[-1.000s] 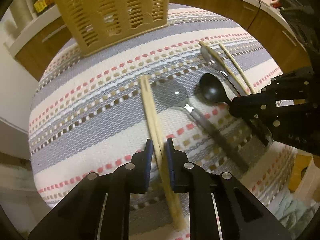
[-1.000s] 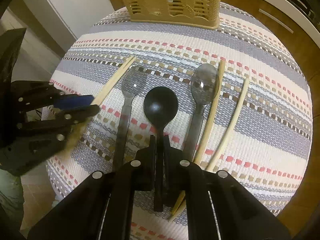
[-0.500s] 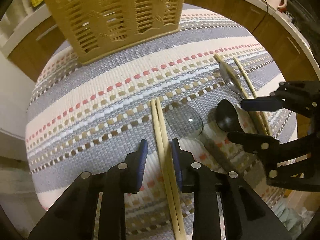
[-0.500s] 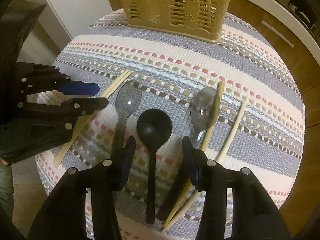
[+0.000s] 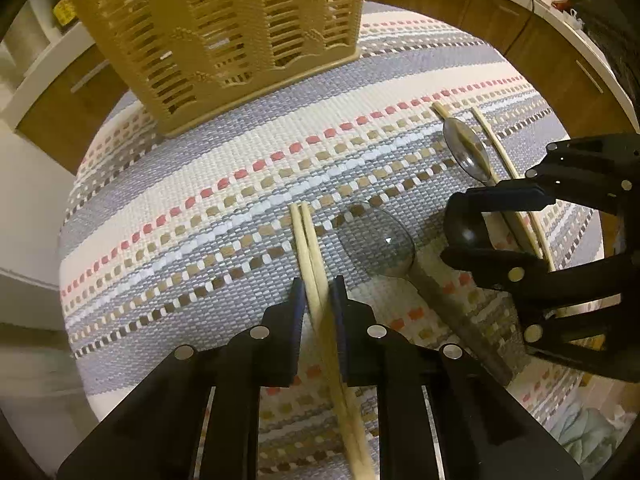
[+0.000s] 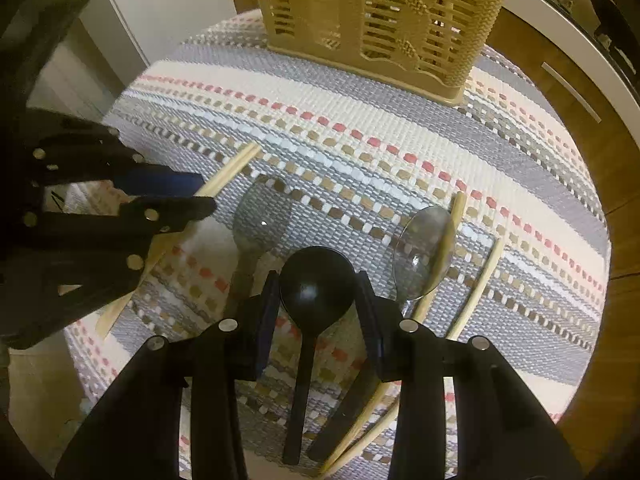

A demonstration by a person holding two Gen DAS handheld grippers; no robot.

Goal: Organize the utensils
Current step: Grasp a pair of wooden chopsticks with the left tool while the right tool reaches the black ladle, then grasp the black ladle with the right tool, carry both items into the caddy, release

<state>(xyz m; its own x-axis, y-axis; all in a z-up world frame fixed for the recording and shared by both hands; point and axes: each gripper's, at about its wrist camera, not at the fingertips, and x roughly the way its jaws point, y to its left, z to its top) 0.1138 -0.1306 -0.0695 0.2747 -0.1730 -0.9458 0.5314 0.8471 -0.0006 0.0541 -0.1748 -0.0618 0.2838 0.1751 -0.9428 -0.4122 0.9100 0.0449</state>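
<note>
The left tool (image 5: 316, 296) has its jaws narrowly parted, while the right tool (image 6: 318, 296) gapes wide, both angled downward.

Wooden cabinets (image 5: 532, 40), white countertop (image 6: 560, 20), warm dim light

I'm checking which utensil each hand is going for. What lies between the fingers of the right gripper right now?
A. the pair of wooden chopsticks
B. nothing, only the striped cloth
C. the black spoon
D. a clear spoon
C: in the right wrist view the black spoon has its bowl between the spread fingers of the right gripper, while the pair of chopsticks sits in the left gripper.
</note>
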